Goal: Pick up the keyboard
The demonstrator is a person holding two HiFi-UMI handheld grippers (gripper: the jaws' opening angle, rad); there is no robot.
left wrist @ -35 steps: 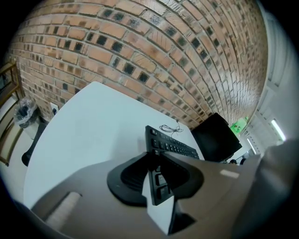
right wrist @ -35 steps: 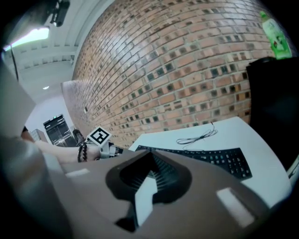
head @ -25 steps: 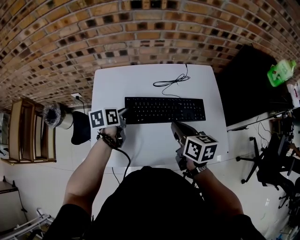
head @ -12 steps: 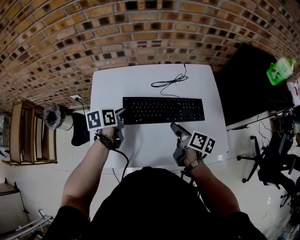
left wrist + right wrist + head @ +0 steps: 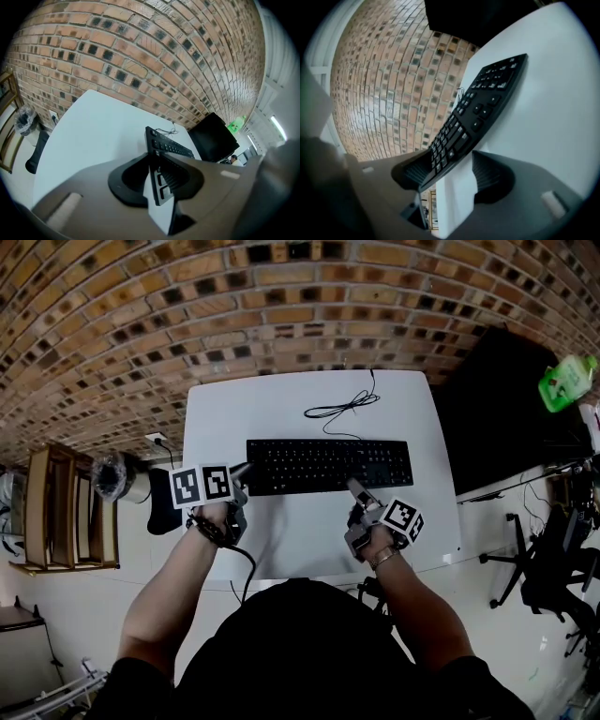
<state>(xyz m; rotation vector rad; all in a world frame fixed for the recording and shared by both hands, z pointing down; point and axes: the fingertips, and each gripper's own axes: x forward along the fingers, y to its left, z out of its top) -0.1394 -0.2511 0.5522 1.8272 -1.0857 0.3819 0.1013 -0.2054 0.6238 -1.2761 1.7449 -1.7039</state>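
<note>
Since the earlier frames the right gripper [image 5: 356,487] has advanced from a position short of the black rectangular plastic keyboard [image 5: 328,465] to its near long edge, right of centre, and its marker cube has rolled to a new angle; the left gripper [image 5: 243,470] has shifted only slightly and remains at the keyboard's left end; the keyboard itself has not been displaced and lies flat across the middle of the white rectangular table [image 5: 281,409], with its thin black cable [image 5: 342,405] looped toward the far edge. In the right gripper view the jaws stand apart; the keyboard's edge sits in the gap against one ribbed pad, with bare table showing between it and the other pad. In the left gripper view the jaws are likewise apart and straddle the keyboard's end; no clamping is evident. Judgement: both grippers are now placed for a two-point grasp, and the approach phase appears complete; the remaining steps are closure of both jaws and a level lift; uneven closure could tilt or slide the keyboard.
</note>
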